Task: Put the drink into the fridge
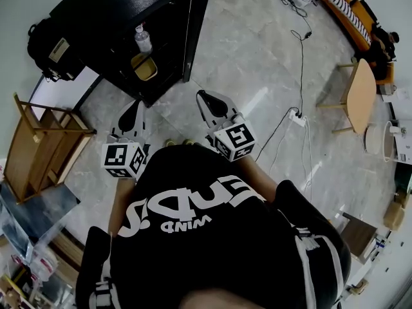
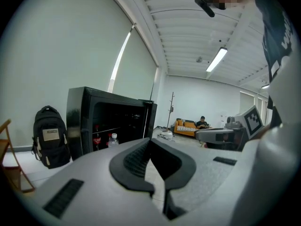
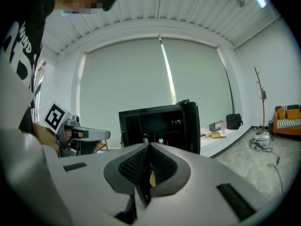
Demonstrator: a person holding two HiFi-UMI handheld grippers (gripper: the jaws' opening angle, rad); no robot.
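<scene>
Drink [image 1: 143, 40] inside fridge [image 1: 106, 11] | door [image 1: 197, 28] wide open | left hand-held gripper [image 1: 136, 106], right hand-held gripper [image 1: 203, 96] closed, empty

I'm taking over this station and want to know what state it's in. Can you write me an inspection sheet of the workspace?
Surface: grey tiled floor; no worktable in use.
Job's things: black fridge, door open; water bottle and yellow container inside; red-labelled bottle on a shelf.
Clutter: backpack beside the fridge; wooden frame at the left.
Grippers: left gripper and right gripper both shut, nothing between the jaws, short of the fridge.
Cables: cable across the floor to a power strip.
Surroundings: round wooden table, orange sofa.
</scene>
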